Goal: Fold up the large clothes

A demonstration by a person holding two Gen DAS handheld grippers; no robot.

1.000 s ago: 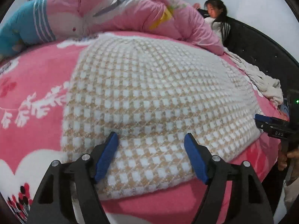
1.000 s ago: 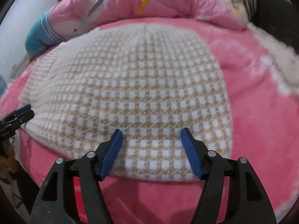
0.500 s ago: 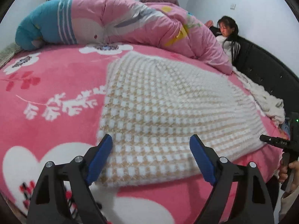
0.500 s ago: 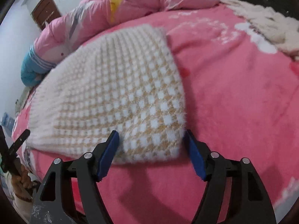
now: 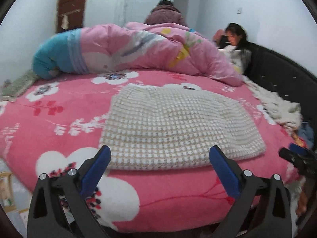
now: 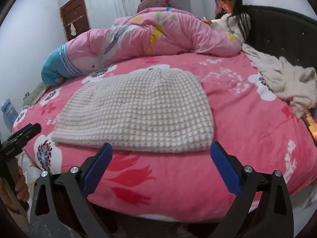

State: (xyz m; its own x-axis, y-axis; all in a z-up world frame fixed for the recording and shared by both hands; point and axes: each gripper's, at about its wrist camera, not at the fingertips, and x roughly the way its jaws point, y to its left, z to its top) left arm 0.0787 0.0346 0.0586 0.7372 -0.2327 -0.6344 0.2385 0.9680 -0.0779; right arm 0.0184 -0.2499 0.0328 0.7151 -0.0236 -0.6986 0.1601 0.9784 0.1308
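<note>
A folded cream and tan checked knit garment (image 5: 174,127) (image 6: 138,115) lies flat on the pink flowered bed cover (image 5: 59,119) (image 6: 247,130). My left gripper (image 5: 158,158) hangs in front of its near edge, jaws opening wide, nothing between them. My right gripper (image 6: 160,154) is also drawn back from the near edge, jaws opening wide and empty. The right gripper's tip (image 5: 295,156) shows at the right edge of the left wrist view. A hand holds the left gripper (image 6: 17,138) at the left edge of the right wrist view.
A rolled pink and blue quilt (image 5: 128,51) (image 6: 148,35) lies across the back of the bed. Two people (image 5: 233,37) (image 6: 231,10) sit behind it by the dark headboard (image 6: 281,31). A white fluffy blanket (image 6: 283,81) is heaped at the right. A brown door (image 6: 74,15) stands behind.
Both grippers have let go of the garment, opened wider, and pulled back and up from it. The garment now lies folded and flat, farther away in both views.
</note>
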